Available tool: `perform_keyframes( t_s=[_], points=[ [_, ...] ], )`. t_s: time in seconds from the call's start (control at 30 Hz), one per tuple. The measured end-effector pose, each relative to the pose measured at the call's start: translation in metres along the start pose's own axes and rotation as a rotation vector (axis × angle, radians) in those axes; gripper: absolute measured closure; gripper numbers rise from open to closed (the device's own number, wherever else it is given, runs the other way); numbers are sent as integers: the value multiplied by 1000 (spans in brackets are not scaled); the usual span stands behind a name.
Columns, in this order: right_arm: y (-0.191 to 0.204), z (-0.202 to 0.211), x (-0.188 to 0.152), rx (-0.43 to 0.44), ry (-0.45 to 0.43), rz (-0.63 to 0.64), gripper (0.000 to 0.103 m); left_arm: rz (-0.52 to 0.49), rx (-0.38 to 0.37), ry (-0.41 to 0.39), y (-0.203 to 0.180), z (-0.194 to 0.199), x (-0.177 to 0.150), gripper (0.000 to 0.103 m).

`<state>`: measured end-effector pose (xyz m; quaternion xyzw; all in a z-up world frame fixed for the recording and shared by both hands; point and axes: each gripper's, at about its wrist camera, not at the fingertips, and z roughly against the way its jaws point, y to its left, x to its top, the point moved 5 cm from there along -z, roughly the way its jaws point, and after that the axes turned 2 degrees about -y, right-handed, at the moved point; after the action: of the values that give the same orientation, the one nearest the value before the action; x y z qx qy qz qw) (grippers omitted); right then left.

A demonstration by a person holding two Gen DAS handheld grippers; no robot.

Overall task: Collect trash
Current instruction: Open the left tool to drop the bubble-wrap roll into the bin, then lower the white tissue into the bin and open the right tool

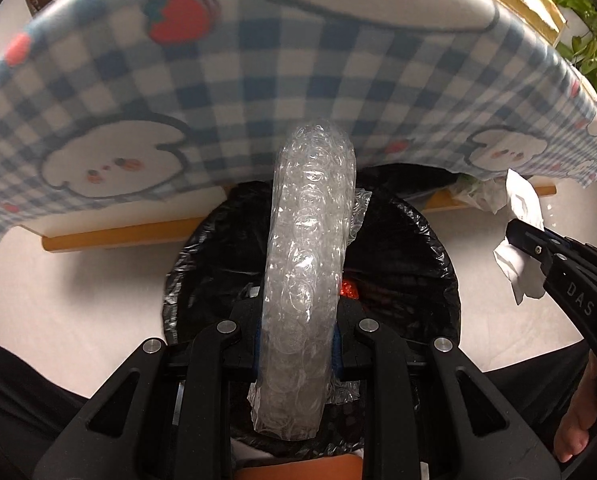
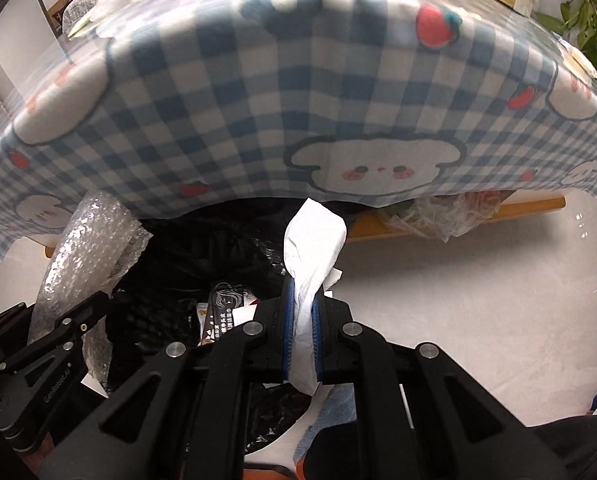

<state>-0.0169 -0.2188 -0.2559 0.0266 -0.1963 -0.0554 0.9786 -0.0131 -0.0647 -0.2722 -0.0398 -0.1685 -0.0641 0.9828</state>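
Note:
My left gripper (image 1: 296, 340) is shut on a roll of clear bubble wrap (image 1: 310, 248), which stands up between the blue pads right above the bin lined with a black bag (image 1: 418, 280). My right gripper (image 2: 302, 336) is shut on a crumpled white tissue (image 2: 314, 236) and hangs over the bin's right edge. Inside the black-bag bin (image 2: 166, 272) lie printed wrappers (image 2: 222, 308). The right gripper with its tissue (image 1: 518, 264) shows at the right of the left wrist view. At the left of the right wrist view are the bubble wrap (image 2: 86, 248) and the left gripper's fingers (image 2: 78, 316).
A table with a blue-and-white checked cloth (image 1: 258, 92) printed with bears and strawberries overhangs the bin. A wooden rail (image 1: 118, 234) runs under it. A clear bag (image 2: 438, 216) hangs under the table at the right. Green plants (image 1: 578, 20) stand far right. The floor (image 2: 458, 280) is white.

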Motion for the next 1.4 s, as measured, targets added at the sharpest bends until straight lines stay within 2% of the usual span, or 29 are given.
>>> perform_keyframes(
  t_s=[0.33,0.63,0.73,0.8,0.93,1.07,1.2,1.4],
  points=[
    [-14,-6,-5,-17,8,-21,95,-23,-12,10,-15,-22,-4,80],
    [-20,-4,-6,-23,10,-33,95,-21,13,5,-9,-34,-6,70],
    [-20,-4,-7,-21,7,-32,95,-23,21,-4,-7,-32,-8,62],
    [-19,-5,-7,-19,6,-32,95,-25,28,-14,-4,-27,-8,50],
    [-14,-2,-7,-9,-7,-21,95,-14,37,-35,4,-17,-9,39],
    [-2,5,-5,7,-25,-7,95,2,51,-65,20,0,-10,22],
    [16,10,-2,27,-40,21,95,26,64,-99,36,15,-10,13],
    [46,9,-3,53,-43,65,95,68,94,-128,73,34,-16,6]
  ],
)
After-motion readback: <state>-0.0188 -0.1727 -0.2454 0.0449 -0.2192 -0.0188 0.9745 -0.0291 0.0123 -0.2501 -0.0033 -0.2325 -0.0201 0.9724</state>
